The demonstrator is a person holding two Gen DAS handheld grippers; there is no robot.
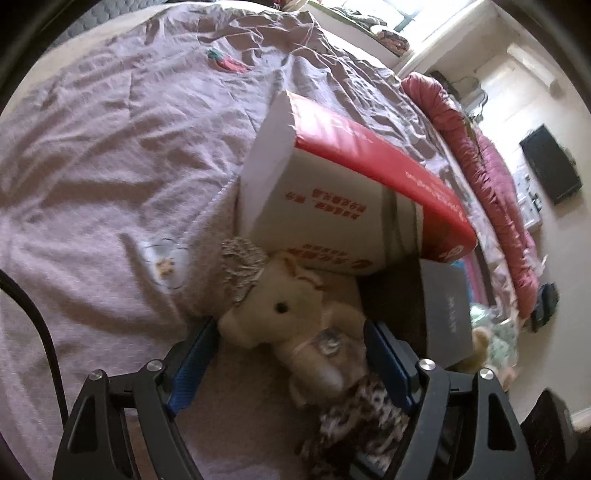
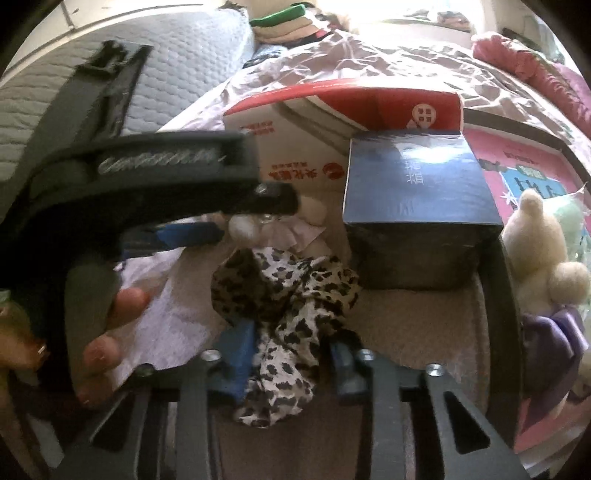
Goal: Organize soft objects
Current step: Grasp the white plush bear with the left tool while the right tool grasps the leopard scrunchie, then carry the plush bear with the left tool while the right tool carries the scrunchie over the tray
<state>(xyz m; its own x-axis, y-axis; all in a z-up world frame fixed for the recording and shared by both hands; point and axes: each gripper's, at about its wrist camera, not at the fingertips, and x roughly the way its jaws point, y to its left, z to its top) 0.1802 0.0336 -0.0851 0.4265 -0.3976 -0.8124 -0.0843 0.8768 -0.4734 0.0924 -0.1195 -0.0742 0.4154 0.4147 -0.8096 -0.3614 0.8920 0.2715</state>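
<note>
On the bed [image 1: 110, 147], against the red-and-white box [image 1: 332, 206], I've hardly begun. My right gripper [image 2: 288, 354] pinches the leopard-print cloth [image 2: 284, 295]; my left gripper [image 1: 291, 354] stands spread around the cream plush toy [image 1: 280, 314], not yet squeezing. Sorting remains.

Daylight only, coming from a window [image 1: 373, 14] at top of both views, blown out to white there. The bedspread [image 1: 110, 147] is evenly lit with soft crease shadows. Both views show heavy fisheye bending and black vignette corners. The left view is slightly soft overall. In the right view the near gripper body [image 2: 166, 173] crossing the left side is motion-blurred and dark, and glare washes the blue box [image 2: 417, 177] top. Foreground is dim and murky.
</note>
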